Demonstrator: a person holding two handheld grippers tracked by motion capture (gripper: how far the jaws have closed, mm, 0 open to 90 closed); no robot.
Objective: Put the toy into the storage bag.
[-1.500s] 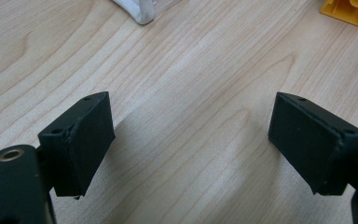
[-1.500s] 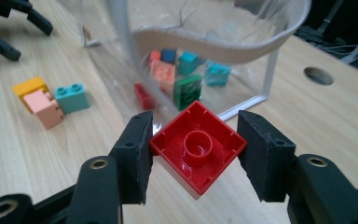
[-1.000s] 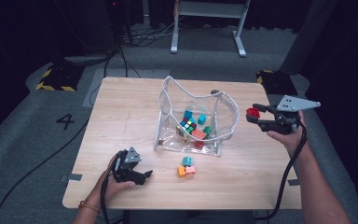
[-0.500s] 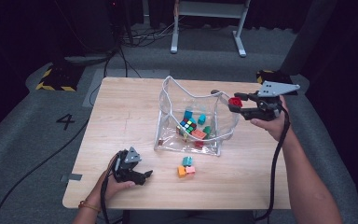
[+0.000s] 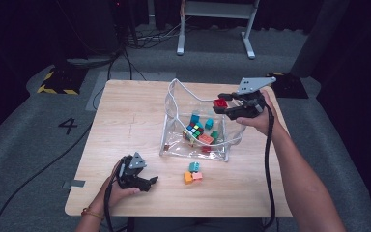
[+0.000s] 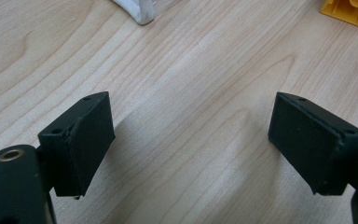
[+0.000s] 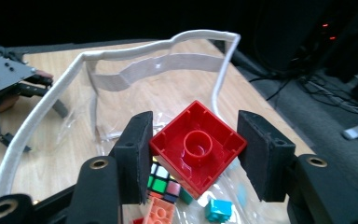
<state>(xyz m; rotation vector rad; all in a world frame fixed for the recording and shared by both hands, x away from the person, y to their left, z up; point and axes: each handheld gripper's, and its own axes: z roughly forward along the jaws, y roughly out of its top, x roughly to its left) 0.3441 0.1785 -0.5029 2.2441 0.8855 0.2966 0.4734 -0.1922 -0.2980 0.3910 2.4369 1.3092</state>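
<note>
teal, orange and pink blocks [image 5: 192,172] lie on the table [image 5: 125,111]

yellow block [image 6: 352,10] cut off by the left gripper view's top edge

White numeral "4" [image 5: 69,125] on the grey floor [image 5: 24,145], left of the table [image 5: 125,121]

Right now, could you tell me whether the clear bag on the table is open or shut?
Open: the clear bag has its white-edged mouth gaping upward, blocks visible inside, and the right gripper holds a red block above it.
</note>
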